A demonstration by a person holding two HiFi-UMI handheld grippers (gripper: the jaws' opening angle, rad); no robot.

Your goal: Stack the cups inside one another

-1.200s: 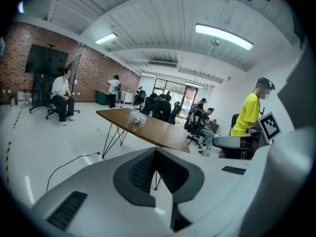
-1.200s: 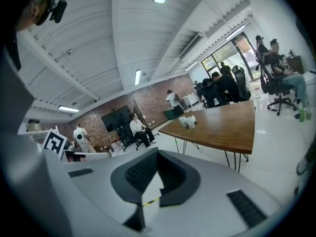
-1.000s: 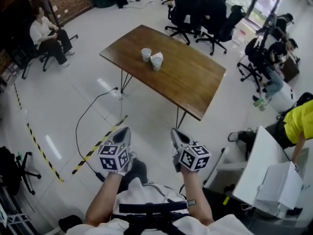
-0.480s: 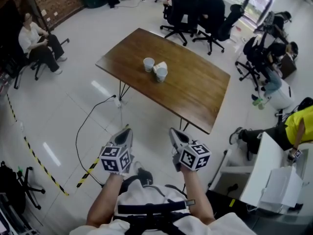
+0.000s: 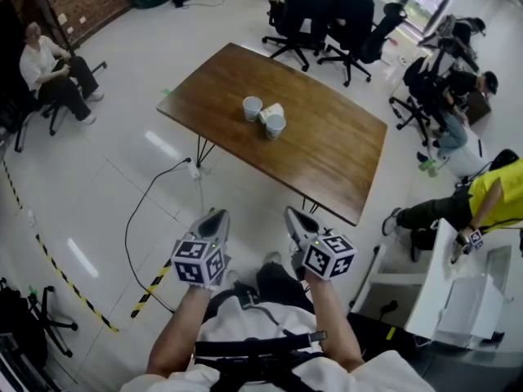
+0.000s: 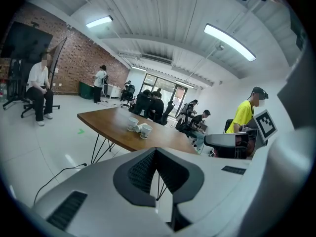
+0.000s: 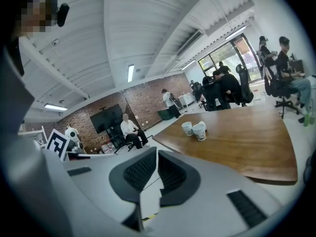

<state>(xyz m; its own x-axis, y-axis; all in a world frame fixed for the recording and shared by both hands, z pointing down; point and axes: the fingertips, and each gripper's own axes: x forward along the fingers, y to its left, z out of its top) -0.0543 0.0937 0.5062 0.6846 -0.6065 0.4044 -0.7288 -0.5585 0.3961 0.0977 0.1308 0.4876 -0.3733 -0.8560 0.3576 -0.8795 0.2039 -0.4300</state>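
- The left gripper [image 5: 214, 221] has its jaws closed tip to tip with nothing between them. It is held in the air, well apart from the bench [image 5: 327, 153].
- The left cup [image 5: 252, 108] is white and stands upright, mouth up, near the middle of the bench.
- The right cup [image 5: 275, 125] is white and upright, just beside the left cup. A third white item [image 5: 268, 113] sits between them and is too small to identify.
- Handling (judged): the cups look light and thin-walled, so they would tip or crush easily. Pinch one wall at the rim with light pressure, and steady the receiving cup.
- The right gripper [image 5: 296, 219] has just been opening its jaws. They now stand a narrow gap apart with nothing between them, well short of the cups.
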